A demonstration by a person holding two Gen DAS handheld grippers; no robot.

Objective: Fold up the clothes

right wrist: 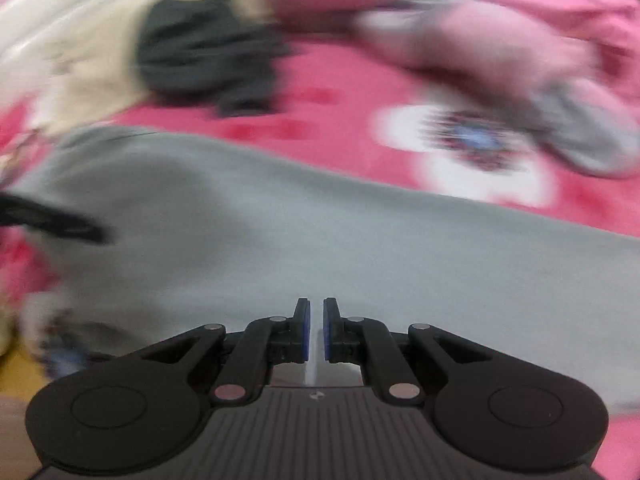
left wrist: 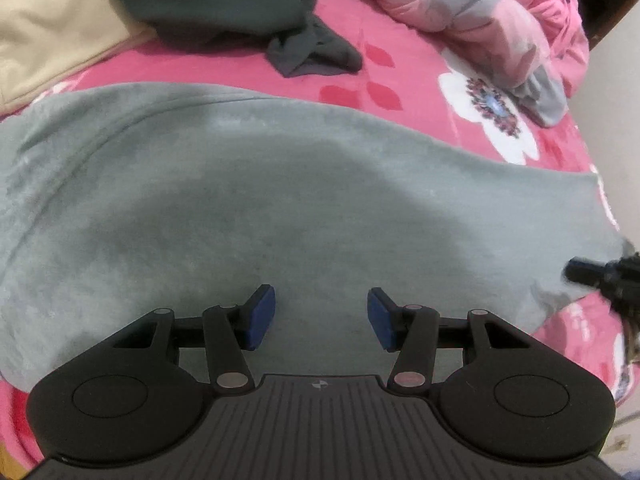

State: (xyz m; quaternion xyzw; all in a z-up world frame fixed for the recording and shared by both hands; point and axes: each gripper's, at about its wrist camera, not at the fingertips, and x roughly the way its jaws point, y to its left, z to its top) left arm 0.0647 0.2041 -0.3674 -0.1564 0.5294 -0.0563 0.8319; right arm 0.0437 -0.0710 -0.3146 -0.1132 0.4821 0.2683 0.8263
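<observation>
A grey fleece garment (left wrist: 280, 200) lies spread flat across the pink floral bedspread (left wrist: 400, 68). My left gripper (left wrist: 321, 316) hovers over its near part, open, with nothing between its blue pads. My right gripper (right wrist: 316, 328) is over the same grey garment (right wrist: 360, 248), shut, with only a thin slit between the pads. I cannot tell whether any cloth is pinched there. In the left wrist view the right gripper (left wrist: 600, 276) shows as a blurred black shape at the garment's right corner. In the very blurred right wrist view a dark streak at the garment's left end is the left gripper (right wrist: 52, 220).
Behind the grey garment lie a crumpled dark green garment (left wrist: 224, 4), a beige one (left wrist: 52, 28) at far left and a pink-and-grey one (left wrist: 480, 20) at far right. The bed's right edge meets a pale wall (left wrist: 616, 80).
</observation>
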